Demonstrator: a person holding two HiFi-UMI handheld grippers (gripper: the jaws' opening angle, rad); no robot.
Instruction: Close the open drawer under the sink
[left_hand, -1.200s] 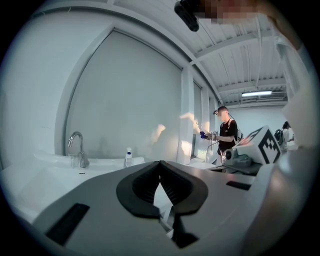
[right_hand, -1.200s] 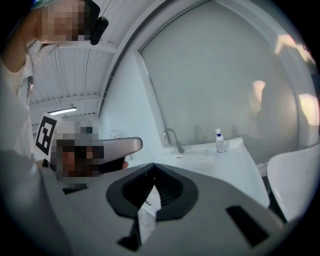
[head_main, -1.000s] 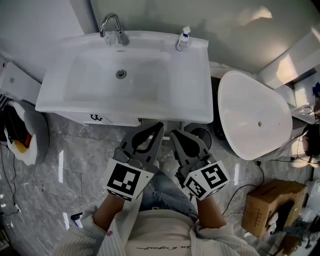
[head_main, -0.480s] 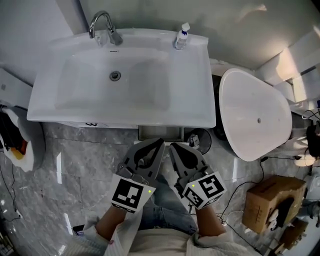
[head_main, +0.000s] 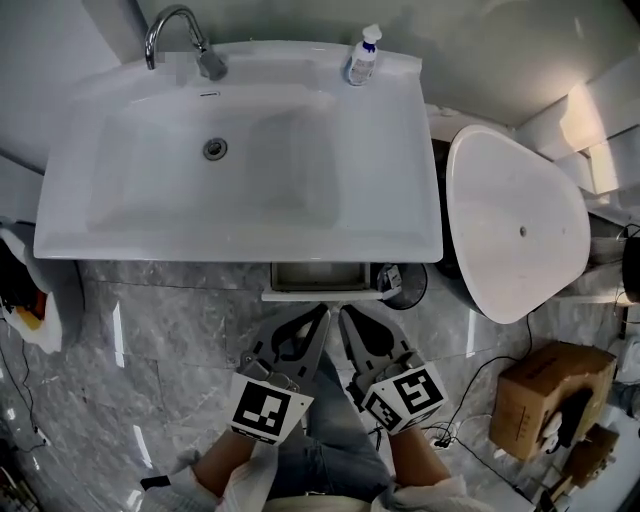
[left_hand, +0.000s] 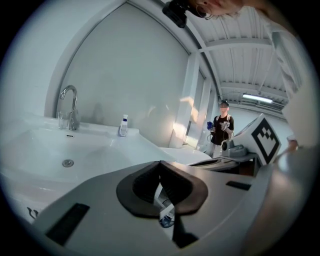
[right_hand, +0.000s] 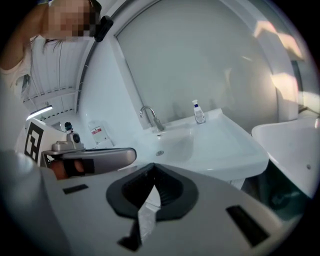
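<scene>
A small open drawer (head_main: 321, 277) sticks out from under the front edge of the white sink (head_main: 400, 150), its pale front lip toward me. My left gripper (head_main: 322, 311) and right gripper (head_main: 345, 311) are side by side just in front of that lip, both shut with nothing in them, tips pointing at the drawer. In the left gripper view the left gripper (left_hand: 160, 163) has its jaws together above the sink (left_hand: 45, 145). The right gripper (right_hand: 152, 167) is likewise shut in its own view, with the sink (right_hand: 210, 142) ahead. The drawer is hidden in both gripper views.
A chrome faucet (head_main: 172, 32) and a soap bottle (head_main: 362, 56) stand at the sink's back. A white toilet lid (head_main: 515, 220) is close on the right, with a cardboard box (head_main: 545, 398) and cables on the marble floor (head_main: 170, 340). A person (left_hand: 221, 128) stands far off.
The head view has pulled back: the sink has slid up the picture and more of the open drawer shows under its edge. Both grippers stay shut, side by side.
</scene>
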